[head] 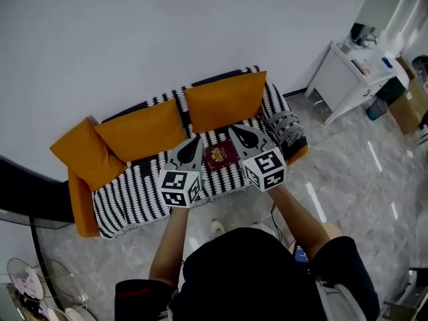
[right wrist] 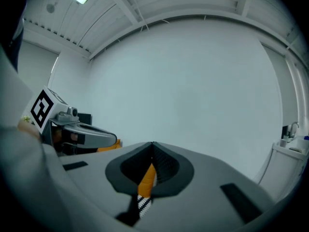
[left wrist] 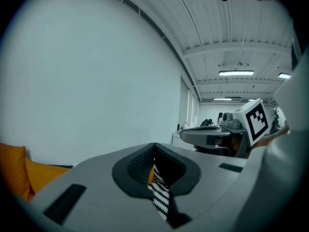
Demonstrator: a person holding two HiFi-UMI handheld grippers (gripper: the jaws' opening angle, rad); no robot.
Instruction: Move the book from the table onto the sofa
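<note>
Fronting white wall (head: 167, 32), striped sofa (head: 134, 194) bears book (head: 219, 156).

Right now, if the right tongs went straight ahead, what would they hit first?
Probably the orange back cushion of the striped sofa; the shut right tongs point at it, though depth is unclear.

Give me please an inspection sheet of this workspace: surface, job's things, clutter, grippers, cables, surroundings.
surface: sofa with a black-and-white striped cover.
job's things: dark red book lies flat on the sofa seat; neither gripper holds it.
clutter: orange cushions along the sofa back.
grippers: left gripper shut, nothing in it; right gripper shut, nothing in it; the head view shows the book between them.
cables: thin dark line on the floor, perhaps a cable; cannot tell.
surroundings: white table with small items, cardboard box, glossy grey floor.
</note>
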